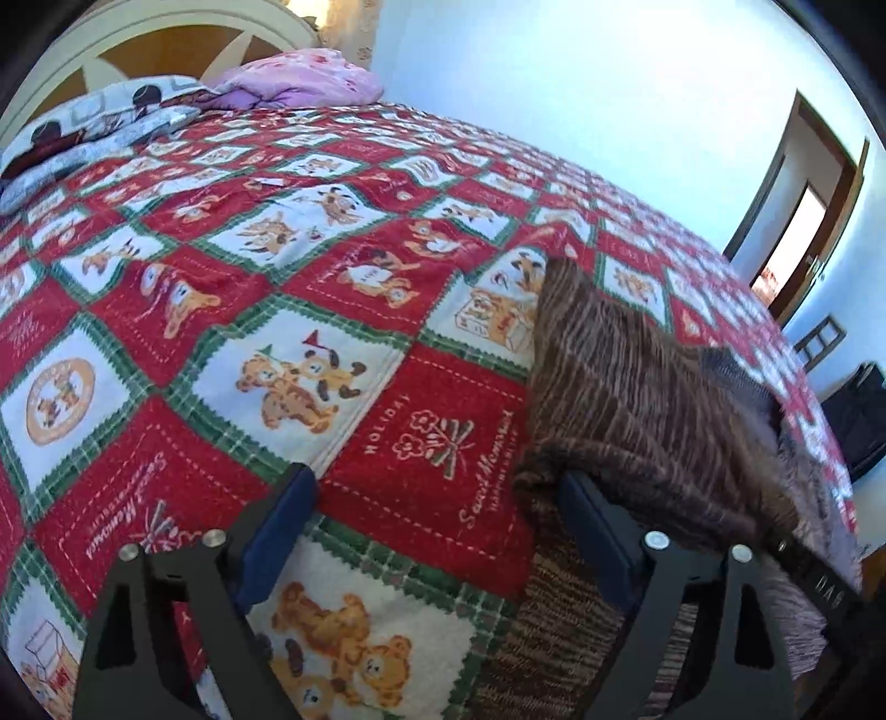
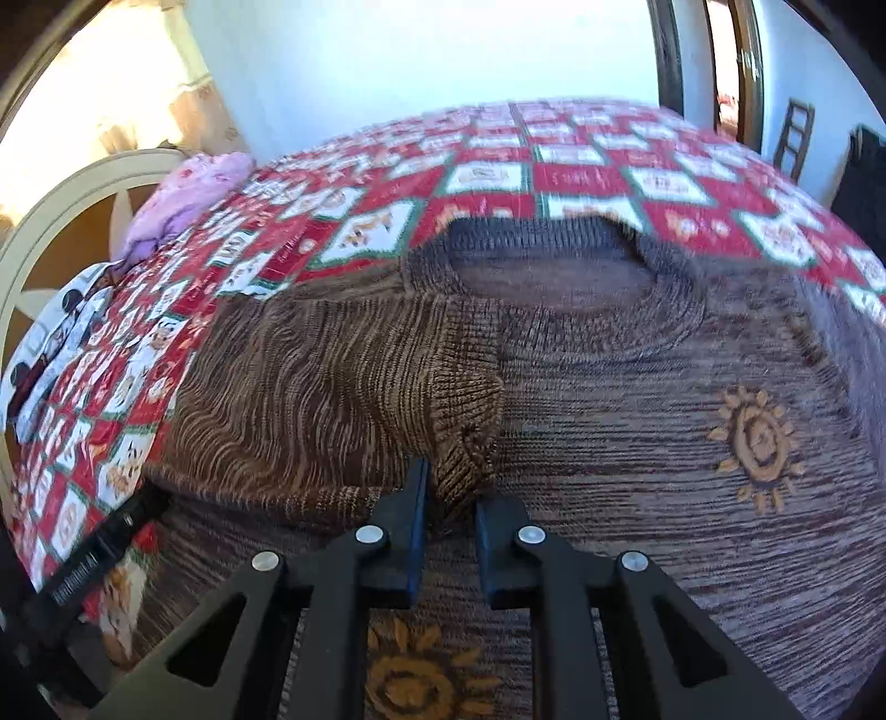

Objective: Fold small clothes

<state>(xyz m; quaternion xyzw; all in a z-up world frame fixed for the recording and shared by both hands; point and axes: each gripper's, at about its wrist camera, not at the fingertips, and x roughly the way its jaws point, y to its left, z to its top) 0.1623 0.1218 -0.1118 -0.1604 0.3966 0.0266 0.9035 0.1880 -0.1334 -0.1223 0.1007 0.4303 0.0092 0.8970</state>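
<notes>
A brown striped knit sweater (image 2: 637, 421) with orange sun motifs lies flat on the bed, neck opening at the far side. Its left sleeve (image 2: 332, 387) is folded across the body. My right gripper (image 2: 451, 498) is shut on the sleeve's cuff (image 2: 465, 443), low over the sweater's chest. In the left wrist view the sweater (image 1: 637, 387) rises in a fold at the right, draped over my right finger (image 1: 598, 531). My left gripper (image 1: 437, 515) is open at the sweater's left edge, with only the bedspread showing between its fingers.
A red, white and green teddy-bear bedspread (image 1: 277, 277) covers the bed. A pink pillow (image 1: 310, 77) and a patterned blanket (image 1: 83, 138) lie by the cream headboard (image 1: 111, 44). A doorway (image 1: 797, 221) and dark furniture (image 1: 855, 421) stand past the bed's far side.
</notes>
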